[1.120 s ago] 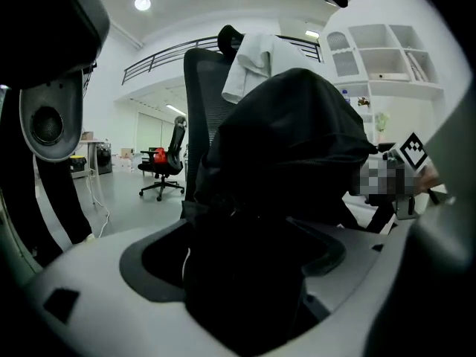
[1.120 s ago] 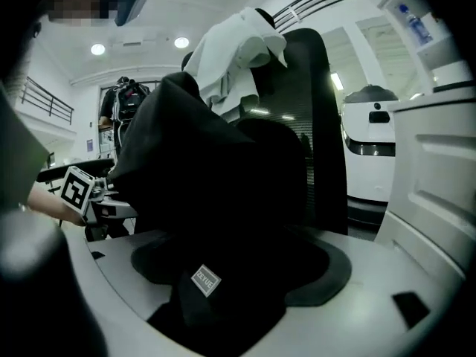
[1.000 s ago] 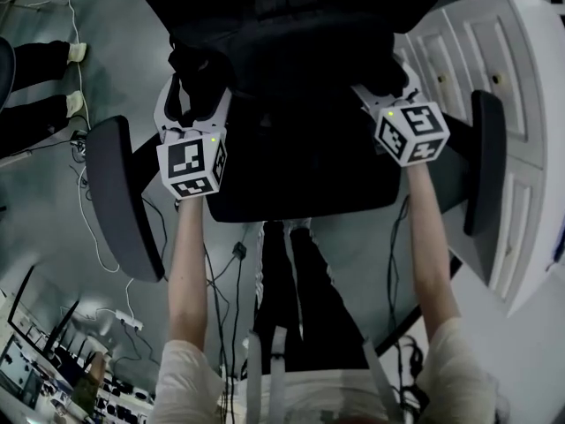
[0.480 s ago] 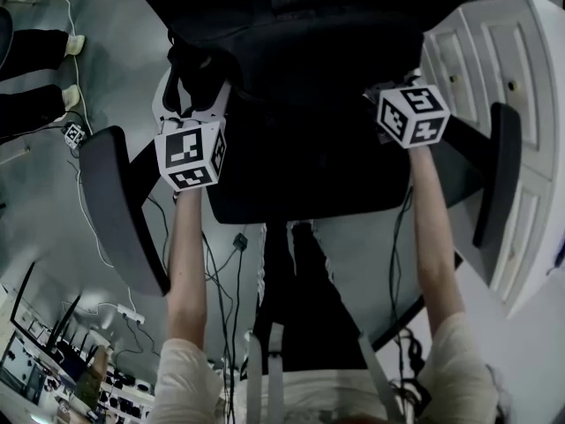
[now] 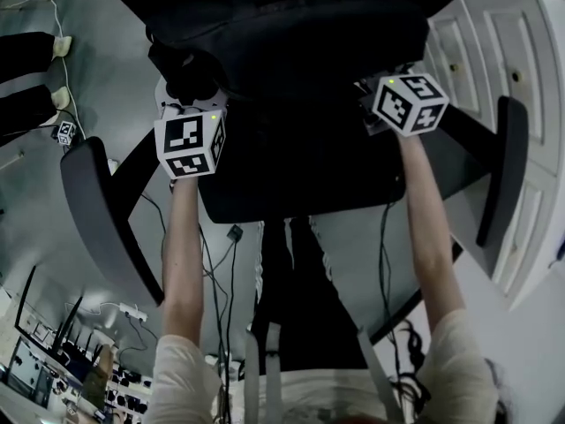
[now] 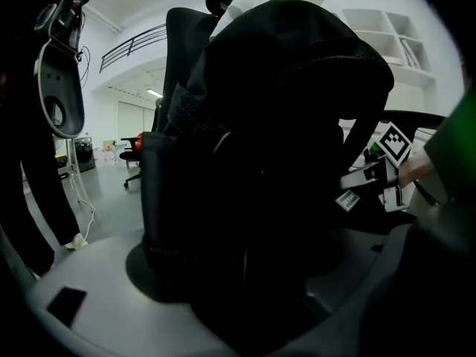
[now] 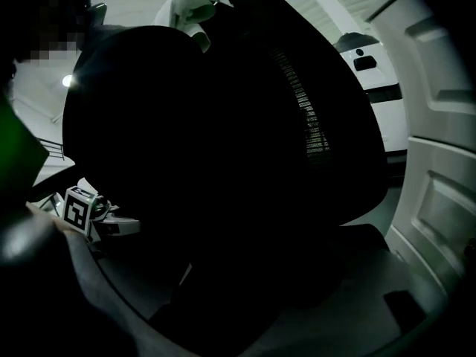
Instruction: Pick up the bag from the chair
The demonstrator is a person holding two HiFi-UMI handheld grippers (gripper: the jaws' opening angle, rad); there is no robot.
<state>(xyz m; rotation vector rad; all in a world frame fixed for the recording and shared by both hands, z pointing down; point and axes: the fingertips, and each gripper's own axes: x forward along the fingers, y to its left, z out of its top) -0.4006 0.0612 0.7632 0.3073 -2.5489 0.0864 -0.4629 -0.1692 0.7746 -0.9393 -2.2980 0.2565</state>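
1. Head view vs 1 s ago: both grippers have pushed fwd, deeper alongside the bag (image 5: 282, 34). The marker cubes now sit closer to its flanks, w/ left gripper (image 5: 184, 100) at its left side and right gripper (image 5: 378, 95) at its right.
2. Bag: black, standing on the chair seat (image 5: 300, 179), toward the backrest end. No sign it's left the seat yet.
3. Left gripper view: jaws spread wide, bag's dark bulk filling the gap btwn them. Right gripper view: same, jaws apart w/ bag btwn. Can't confirm either is squeezing.
4. Meaning: reach looks about done. Prob. next is closing on fabric or a strap, then the lift. Still early in the task, grasp not made.
5. Around: left armrest (image 5: 97, 210) and right armrest (image 5: 508, 175) flank the forearms, so the lift should go straight up, not sideways. White cabinet (image 5: 494, 51) is close on the right. Cables (image 5: 221, 272) lie on the floor under the chair. Another person's legs (image 5: 26, 69) are at far left, well apart.
6. Risk: soft bag may sag or slip if only loose fabric gets caught.
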